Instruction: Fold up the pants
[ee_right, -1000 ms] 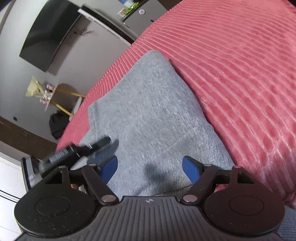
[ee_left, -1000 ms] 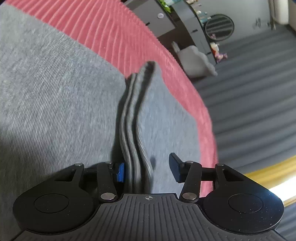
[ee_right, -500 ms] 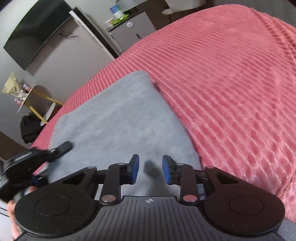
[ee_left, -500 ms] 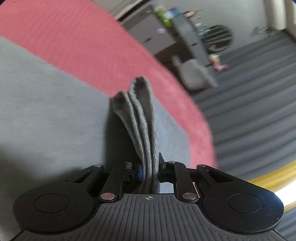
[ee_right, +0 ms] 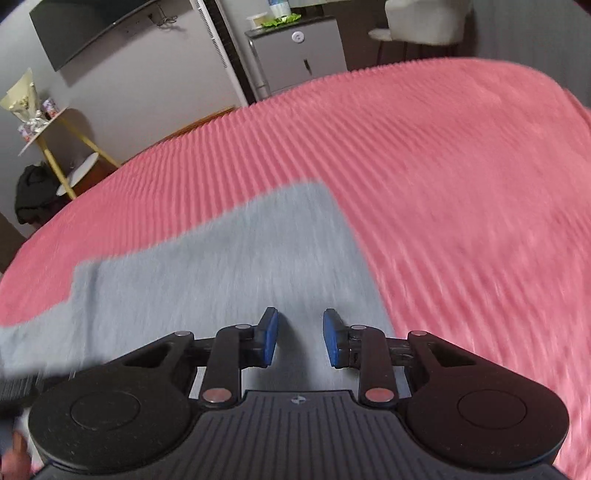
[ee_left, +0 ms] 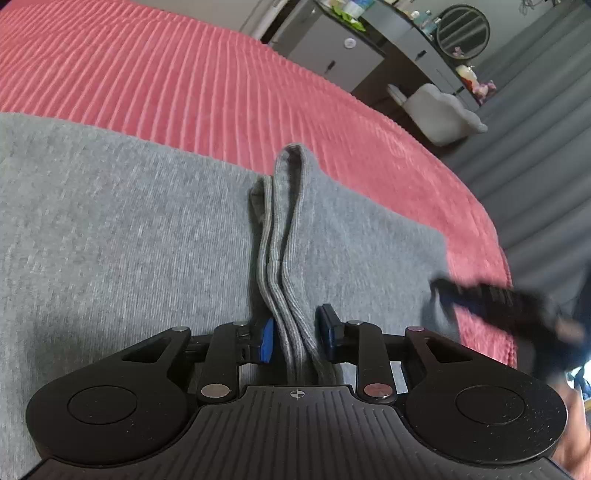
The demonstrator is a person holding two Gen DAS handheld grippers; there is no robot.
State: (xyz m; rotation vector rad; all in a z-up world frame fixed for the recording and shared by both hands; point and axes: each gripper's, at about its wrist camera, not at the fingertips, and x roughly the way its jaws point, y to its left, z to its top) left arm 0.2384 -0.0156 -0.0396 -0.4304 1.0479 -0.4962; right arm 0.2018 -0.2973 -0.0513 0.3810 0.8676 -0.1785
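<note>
Grey knit pants (ee_left: 122, 236) lie folded on a red ribbed bedspread (ee_left: 184, 85). My left gripper (ee_left: 295, 332) is shut on the ribbed waistband (ee_left: 284, 229), which stands up as a layered ridge between the blue pads. In the right wrist view the pants (ee_right: 207, 266) lie flat under my right gripper (ee_right: 300, 338). Its jaws stand narrowly apart with only flat grey cloth seen in the gap, and I cannot tell whether it pinches cloth. The right gripper shows blurred at the right of the left wrist view (ee_left: 495, 295).
The red bedspread (ee_right: 443, 184) stretches far ahead and right. Beyond the bed stand a grey cabinet (ee_right: 295, 55), a wall-mounted TV (ee_right: 85, 29), a yellow-legged side table (ee_right: 62, 144) and a white chair (ee_left: 439, 114). Grey curtains (ee_left: 535, 147) hang at the right.
My left gripper closed on the waistband ridge and lifted it. My right gripper narrowed from wide open to a small gap and swung so more bedspread shows ahead.
</note>
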